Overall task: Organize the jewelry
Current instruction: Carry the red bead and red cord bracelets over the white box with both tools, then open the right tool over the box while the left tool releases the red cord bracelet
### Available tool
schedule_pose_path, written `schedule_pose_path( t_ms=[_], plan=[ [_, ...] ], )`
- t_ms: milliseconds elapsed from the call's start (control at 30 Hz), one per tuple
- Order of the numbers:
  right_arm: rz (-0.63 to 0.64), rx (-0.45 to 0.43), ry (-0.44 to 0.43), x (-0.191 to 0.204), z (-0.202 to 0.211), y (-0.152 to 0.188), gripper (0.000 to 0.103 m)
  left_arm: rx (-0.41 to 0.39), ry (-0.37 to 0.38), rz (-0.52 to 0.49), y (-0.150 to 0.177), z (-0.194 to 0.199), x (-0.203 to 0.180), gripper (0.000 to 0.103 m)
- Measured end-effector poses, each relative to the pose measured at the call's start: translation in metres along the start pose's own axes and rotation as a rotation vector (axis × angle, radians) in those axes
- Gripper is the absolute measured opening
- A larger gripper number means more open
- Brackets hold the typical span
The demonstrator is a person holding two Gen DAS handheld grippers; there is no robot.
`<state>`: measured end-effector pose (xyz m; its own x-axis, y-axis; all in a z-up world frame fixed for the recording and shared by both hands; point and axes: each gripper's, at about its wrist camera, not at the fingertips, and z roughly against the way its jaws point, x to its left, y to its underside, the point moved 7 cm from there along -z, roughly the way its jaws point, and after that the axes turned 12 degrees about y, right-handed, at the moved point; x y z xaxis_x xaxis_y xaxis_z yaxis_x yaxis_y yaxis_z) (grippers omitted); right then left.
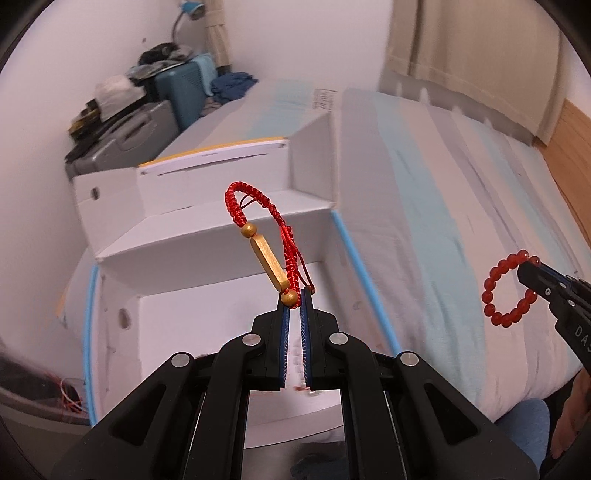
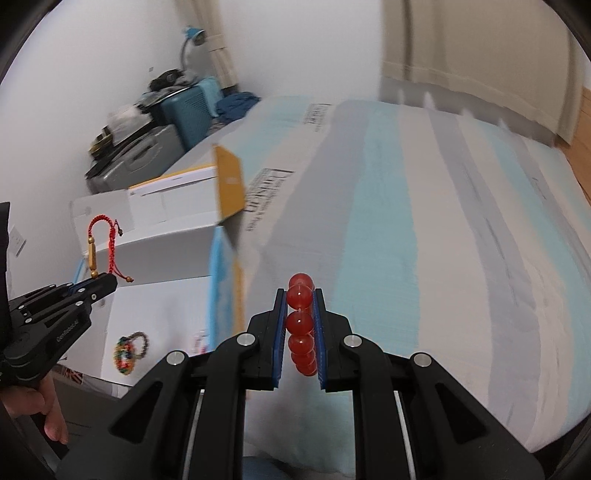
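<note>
Jewelry is held in both grippers above a bed and an open white box. A red braided cord bracelet [image 1: 258, 236] with two gold beads and a long gold bar is pinched at its lower end by the left gripper [image 1: 294, 297], whose blue-padded jaws are closed tight on the cord beside the lower gold bead; the loop is stood up above the fingertips and is seen against the white box [image 1: 207, 236]. The same bracelet [image 2: 101, 243] is seen from the right wrist view, raised over the box by the left gripper [image 2: 105, 282], with a hand [image 2: 40, 413] wrapped around the grip below. A red bead bracelet [image 2: 301, 325] is clamped edgewise between the pads of the right gripper [image 2: 300, 293], with the jaws closed on its beads, one bead showing above the fingertips and the others running back between the pads. In the left wrist view that bead bracelet [image 1: 508, 290] is shown as a full ring hanging from the right gripper [image 1: 532, 269], over the striped bedcover [image 1: 424, 221]. A multicoloured beaded bracelet [image 2: 129, 352] is left lying on the white floor of the box. Suitcases [image 1: 147, 125] piled with clothes are seen against the wall beyond, blurred, beside a small blue lamp [image 1: 190, 11].
</note>
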<state>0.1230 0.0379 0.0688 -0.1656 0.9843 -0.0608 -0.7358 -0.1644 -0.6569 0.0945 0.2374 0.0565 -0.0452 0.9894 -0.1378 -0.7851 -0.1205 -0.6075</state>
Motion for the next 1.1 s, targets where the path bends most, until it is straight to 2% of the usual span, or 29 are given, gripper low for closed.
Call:
schedule_pose_path(
  t_ms=[533, 700, 1100],
  plan=[
    [0.141, -0.015, -0.114, 0.132, 0.008, 0.005, 0.013, -0.004, -0.083, 0.116, 0.036, 0.034, 0.110, 0.005],
    [0.173, 0.035, -0.129, 0.161, -0.014, 0.021, 0.013, 0.027, -0.091, 0.145, 0.052, 0.022, 0.130, 0.005],
    [0.212, 0.151, -0.113, 0.186, -0.076, 0.053, 0.013, 0.153, -0.065, 0.194, 0.091, -0.034, 0.157, 0.005]
  ],
)
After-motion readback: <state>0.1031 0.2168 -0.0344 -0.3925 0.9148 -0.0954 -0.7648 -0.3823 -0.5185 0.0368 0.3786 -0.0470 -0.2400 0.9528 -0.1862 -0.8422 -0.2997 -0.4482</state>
